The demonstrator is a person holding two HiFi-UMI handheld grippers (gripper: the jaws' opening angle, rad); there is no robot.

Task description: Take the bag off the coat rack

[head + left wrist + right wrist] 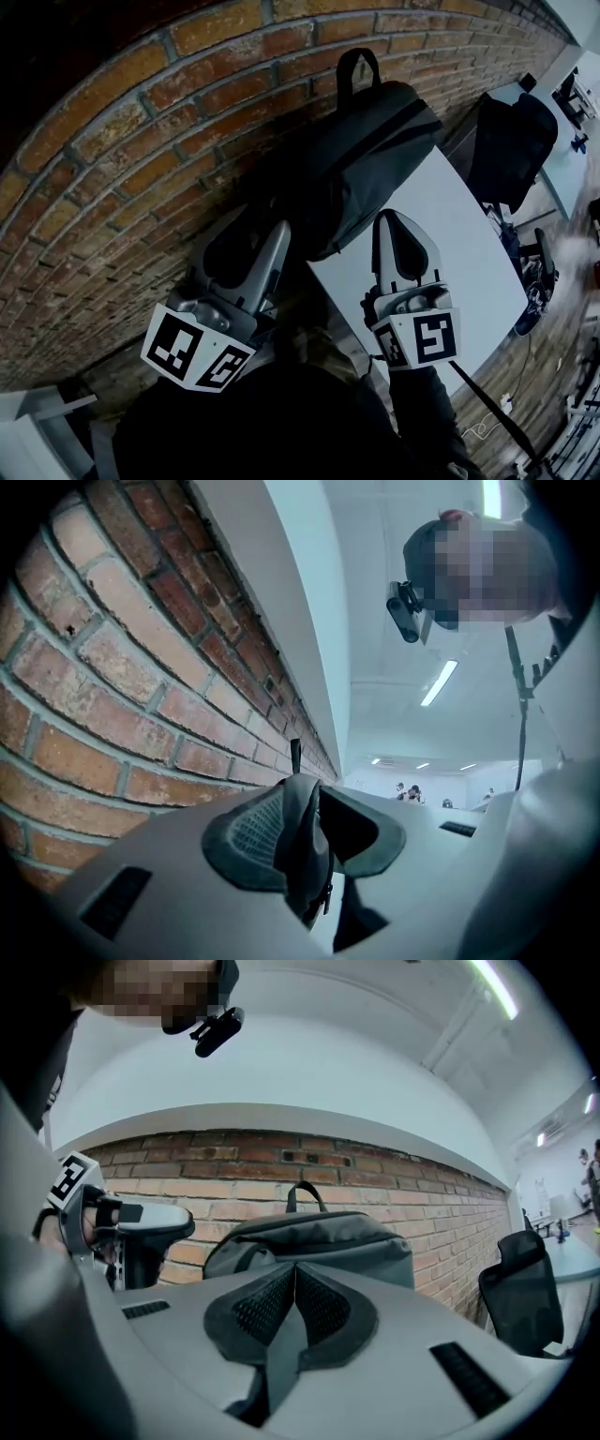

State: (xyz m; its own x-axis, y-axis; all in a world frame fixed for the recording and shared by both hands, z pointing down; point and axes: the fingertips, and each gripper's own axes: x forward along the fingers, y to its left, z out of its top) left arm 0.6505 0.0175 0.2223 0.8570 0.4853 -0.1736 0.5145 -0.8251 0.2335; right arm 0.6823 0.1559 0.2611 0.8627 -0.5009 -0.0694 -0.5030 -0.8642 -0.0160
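Note:
A dark grey backpack (366, 159) with a black top loop (356, 70) rests against the brick wall (122, 131), over the far end of a white table (469, 262). No coat rack shows in any view. My left gripper (251, 246) is at the bag's near left corner. In the left gripper view a fold of dark bag fabric (302, 846) with a zip pull sits pinched between the pads of that gripper (305, 803). My right gripper (389, 225) is shut and empty, its tips just short of the bag's near edge. The right gripper view has the bag (319, 1237) beyond the closed right gripper (293, 1288).
A black office chair (511, 150) stands past the table's far side, seen too as the chair (520, 1297) at the right. Cables and gear lie on the wooden floor (553, 375). The brick wall runs close along the left.

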